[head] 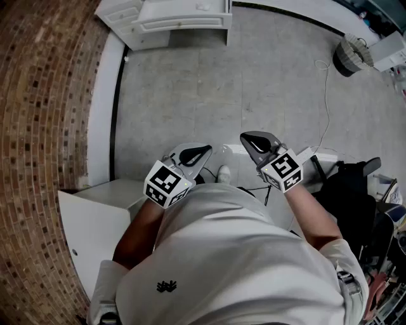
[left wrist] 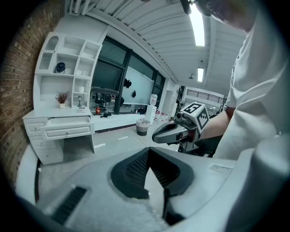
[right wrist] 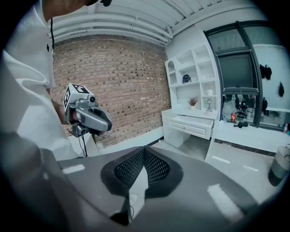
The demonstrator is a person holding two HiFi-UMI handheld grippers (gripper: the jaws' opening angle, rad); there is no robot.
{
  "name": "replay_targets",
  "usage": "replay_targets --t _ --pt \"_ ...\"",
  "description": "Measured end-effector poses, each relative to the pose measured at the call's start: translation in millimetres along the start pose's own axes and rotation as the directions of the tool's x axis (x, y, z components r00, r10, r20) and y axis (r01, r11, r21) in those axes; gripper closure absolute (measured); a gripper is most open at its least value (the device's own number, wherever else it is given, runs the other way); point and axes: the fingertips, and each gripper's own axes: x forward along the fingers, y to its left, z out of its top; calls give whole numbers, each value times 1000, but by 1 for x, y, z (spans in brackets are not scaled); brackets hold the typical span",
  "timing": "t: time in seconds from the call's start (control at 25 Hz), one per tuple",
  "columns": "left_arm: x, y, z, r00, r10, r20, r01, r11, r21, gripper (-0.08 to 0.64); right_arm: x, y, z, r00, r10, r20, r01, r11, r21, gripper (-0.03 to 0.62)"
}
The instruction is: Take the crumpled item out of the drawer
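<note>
Close to the person's white shirt (head: 241, 254), the left tongs (head: 198, 152) and right tongs (head: 255, 139) are both pinched shut on nothing. Best walk to the white worktop (head: 184, 19) far across the floor (head: 241, 82), then open one pair at its drawer (right wrist: 197, 126). The crumpled item is hidden, likely inside, so its long side and which way it points can't be told.

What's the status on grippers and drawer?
Left gripper shut, empty. Right gripper shut, empty. White desk drawer across the floor, ajar; crumpled item not visible.
</note>
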Motion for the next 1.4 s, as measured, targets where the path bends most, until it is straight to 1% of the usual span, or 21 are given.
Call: replay_targets --t 0.12,0.32,0.4,0.56,0.64,0.68,0.76,0.8,1.0,1.08,1.2,1.24,1.4 --pt "5 -5 4 1000 -3 4 3 1000 8 554 -4 -5 -4 1000 -1 -5 1 1000 -6 581" --pt "10 1 1 1000 -22 -2 22 1000 -14 554 8 -16 -4 1000 2 -17 -2 1000 -8 581" --pt "15 13 0 999 -35 -9 35 999 -18 554 18 -28 0 1000 -10 -12 10 1000 6 581" --pt "30 52 13 998 -69 9 69 998 -13 554 40 -62 23 998 -40 42 38 998 47 577" --pt "38 76 24 996 -86 20 86 996 -3 554 54 -80 38 997 -50 60 46 997 59 507" --pt "41 90 32 995 -93 26 93 996 2 554 61 -90 46 996 -59 65 55 997 61 482" --pt "45 118 48 994 -107 35 107 994 16 554 78 -111 65 994 -86 73 81 995 65 457" --pt "46 132 56 993 -114 37 113 993 25 554 88 -121 75 992 -99 77 94 993 68 431" --pt "46 201 84 990 -132 49 129 990 49 554 134 -171 118 984 -152 96 143 986 90 381" --pt "42 225 89 990 -133 52 131 990 52 554 155 -184 129 983 -162 89 154 984 88 340" --pt "38 257 91 989 -136 51 134 990 48 554 184 -200 146 982 -172 74 167 984 64 314" --pt "38 268 91 990 -135 48 133 990 47 554 193 -206 151 982 -177 70 173 983 59 291" --pt "34 292 95 990 -127 62 125 992 25 554 216 -221 168 982 -181 50 179 983 50 281"
